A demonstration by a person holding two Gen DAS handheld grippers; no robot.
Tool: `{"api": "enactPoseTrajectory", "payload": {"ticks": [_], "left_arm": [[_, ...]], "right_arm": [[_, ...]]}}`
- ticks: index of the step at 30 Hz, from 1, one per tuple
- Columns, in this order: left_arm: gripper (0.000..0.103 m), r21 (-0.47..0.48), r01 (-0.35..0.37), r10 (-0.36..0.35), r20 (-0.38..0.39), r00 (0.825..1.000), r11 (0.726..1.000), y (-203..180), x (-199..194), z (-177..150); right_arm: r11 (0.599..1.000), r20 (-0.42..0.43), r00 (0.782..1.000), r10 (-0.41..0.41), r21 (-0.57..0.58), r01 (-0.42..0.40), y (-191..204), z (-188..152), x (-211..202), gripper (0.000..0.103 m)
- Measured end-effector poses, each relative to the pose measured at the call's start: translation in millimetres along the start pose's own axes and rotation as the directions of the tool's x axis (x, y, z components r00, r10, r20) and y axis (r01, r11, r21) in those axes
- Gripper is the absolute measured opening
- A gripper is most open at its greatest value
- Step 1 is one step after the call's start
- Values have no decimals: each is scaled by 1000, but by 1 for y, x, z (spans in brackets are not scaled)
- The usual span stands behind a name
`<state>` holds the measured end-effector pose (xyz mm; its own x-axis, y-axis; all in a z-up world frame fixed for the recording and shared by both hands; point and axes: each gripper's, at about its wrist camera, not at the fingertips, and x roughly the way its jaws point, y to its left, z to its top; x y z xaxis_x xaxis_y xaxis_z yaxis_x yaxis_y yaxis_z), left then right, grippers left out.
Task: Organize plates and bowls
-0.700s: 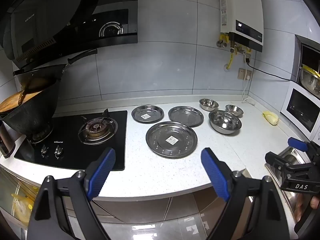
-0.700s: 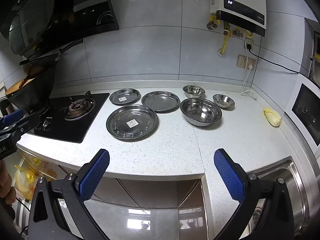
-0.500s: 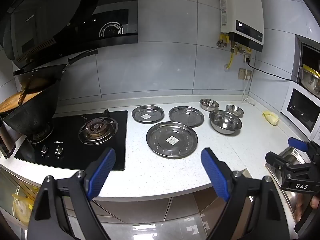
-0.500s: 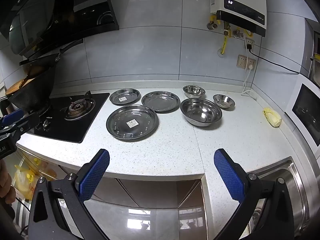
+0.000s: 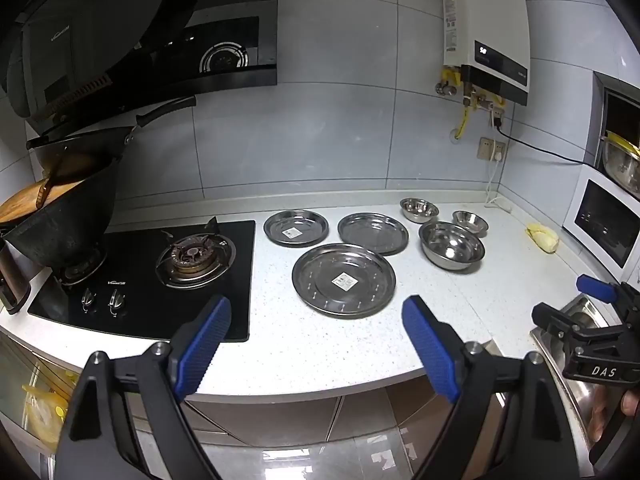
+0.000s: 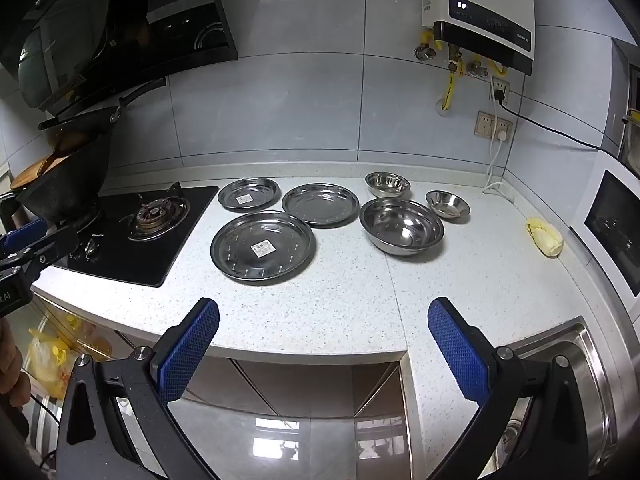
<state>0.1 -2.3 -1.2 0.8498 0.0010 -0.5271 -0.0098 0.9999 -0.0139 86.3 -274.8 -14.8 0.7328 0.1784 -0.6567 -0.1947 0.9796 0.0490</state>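
Observation:
Three steel plates lie on the white counter: a large plate in front, a small plate behind it on the left, and a medium plate behind on the right. To their right stand a large steel bowl and two small bowls. My left gripper and right gripper are open and empty, held in front of the counter's edge, apart from all dishes.
A black gas hob with a wok is on the left. A sink is at the right front. A yellow cloth lies near a white oven. A water heater hangs on the wall.

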Motion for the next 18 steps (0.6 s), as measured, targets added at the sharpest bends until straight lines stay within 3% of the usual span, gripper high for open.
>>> {"api": "enactPoseTrajectory", "payload": {"ticks": [18], "left_arm": [[88,-14,0,-1,-28,1000,1000,7,17,3]], "right_arm": [[1000,-19,1000,9,0,-9,-4,3,12,102]]}}
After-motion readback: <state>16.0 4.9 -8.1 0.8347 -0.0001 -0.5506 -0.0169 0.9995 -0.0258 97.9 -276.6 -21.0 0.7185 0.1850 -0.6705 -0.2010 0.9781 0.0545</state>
